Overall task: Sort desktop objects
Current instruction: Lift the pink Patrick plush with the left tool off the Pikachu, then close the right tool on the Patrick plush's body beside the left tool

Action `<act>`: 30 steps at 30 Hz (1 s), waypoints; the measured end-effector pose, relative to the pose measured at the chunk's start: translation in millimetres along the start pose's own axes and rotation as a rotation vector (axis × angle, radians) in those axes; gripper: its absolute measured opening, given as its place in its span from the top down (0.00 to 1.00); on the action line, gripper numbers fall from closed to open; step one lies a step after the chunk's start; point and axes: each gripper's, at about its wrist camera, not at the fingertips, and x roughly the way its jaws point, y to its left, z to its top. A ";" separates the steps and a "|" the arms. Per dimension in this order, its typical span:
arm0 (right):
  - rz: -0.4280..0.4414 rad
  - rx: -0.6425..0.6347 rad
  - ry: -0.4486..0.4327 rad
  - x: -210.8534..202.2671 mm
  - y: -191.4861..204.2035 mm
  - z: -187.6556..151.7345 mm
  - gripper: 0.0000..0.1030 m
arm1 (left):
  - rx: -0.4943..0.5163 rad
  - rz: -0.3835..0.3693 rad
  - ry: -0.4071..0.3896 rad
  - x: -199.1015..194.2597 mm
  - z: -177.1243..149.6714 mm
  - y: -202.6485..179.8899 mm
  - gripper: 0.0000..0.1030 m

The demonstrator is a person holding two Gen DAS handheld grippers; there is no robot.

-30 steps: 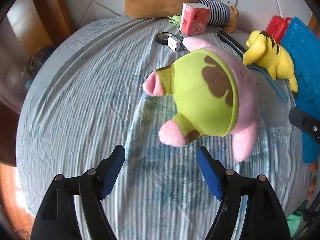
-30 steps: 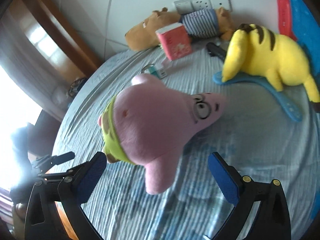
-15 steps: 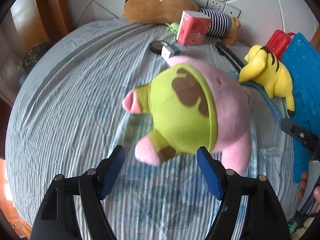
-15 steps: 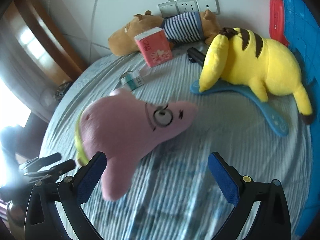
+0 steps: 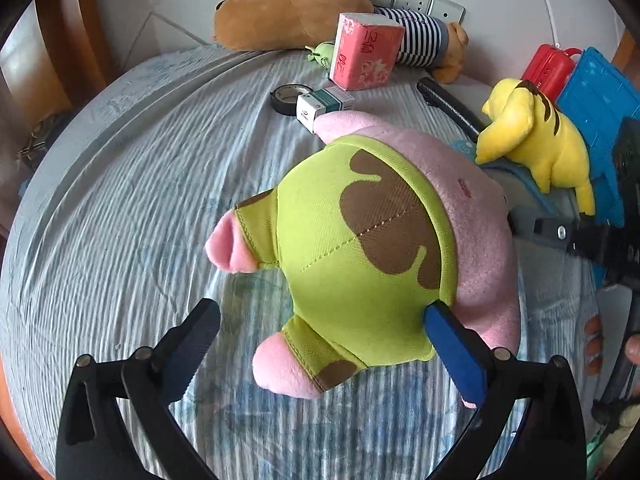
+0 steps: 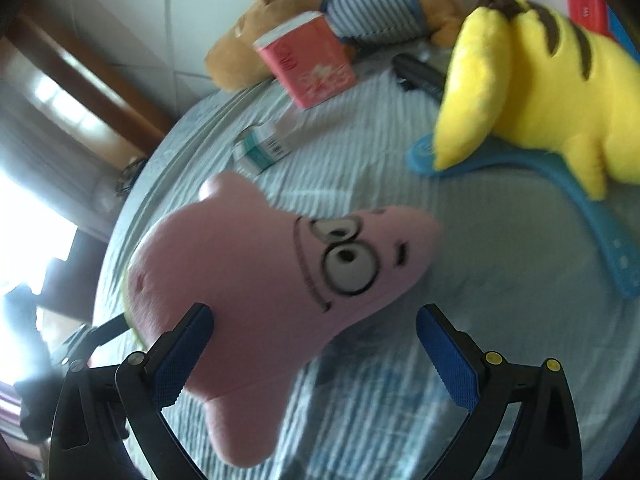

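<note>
A pink star plush in green shorts lies on the striped cloth; its face shows in the right wrist view. My left gripper is open around the plush's legs, its right finger pad against the shorts. My right gripper is open around the plush's arm, its left finger pad touching the pink body. A yellow plush lies on a blue hanger at the right.
At the back lie a brown plush, a striped plush, a pink tissue pack, a black tape roll, a small box and a black handle. A red case and blue board are at right.
Both grippers have moved in closer, so the star plush now sits between their open fingers. The plush itself has shifted slightly on the cloth.
</note>
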 end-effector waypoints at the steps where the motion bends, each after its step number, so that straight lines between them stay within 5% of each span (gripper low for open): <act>1: 0.013 -0.002 0.006 -0.9 2.2 -4.1 0.00 | 0.005 -0.003 0.004 0.3 -1.0 0.2 0.00; 9: 0.058 -0.064 0.039 -7.1 29.6 -37.0 0.00 | 0.095 0.051 0.016 -4.4 -23.8 -7.2 0.00; 17: -0.032 -0.142 0.036 2.1 45.9 -55.2 0.01 | 0.072 0.081 -0.038 8.5 -23.3 -0.1 0.00; 19: -0.043 -0.167 0.036 8.3 52.9 -52.5 0.08 | 0.092 0.083 -0.017 20.8 -22.8 -1.8 0.00; 21: -0.035 -0.180 0.028 13.6 58.5 -52.4 0.26 | 0.110 0.078 0.012 33.0 -23.2 -4.2 0.18; 22: -0.031 -0.186 0.016 13.8 60.9 -52.6 0.27 | 0.111 0.087 0.016 36.8 -22.9 -4.9 0.33; 23: -0.022 -0.189 -0.002 12.7 63.3 -52.3 0.32 | 0.105 0.104 0.009 37.6 -21.9 -4.4 0.38; 30: -0.005 -0.181 -0.060 14.1 64.7 -37.8 0.35 | 0.082 0.075 -0.044 32.6 -6.7 4.4 0.38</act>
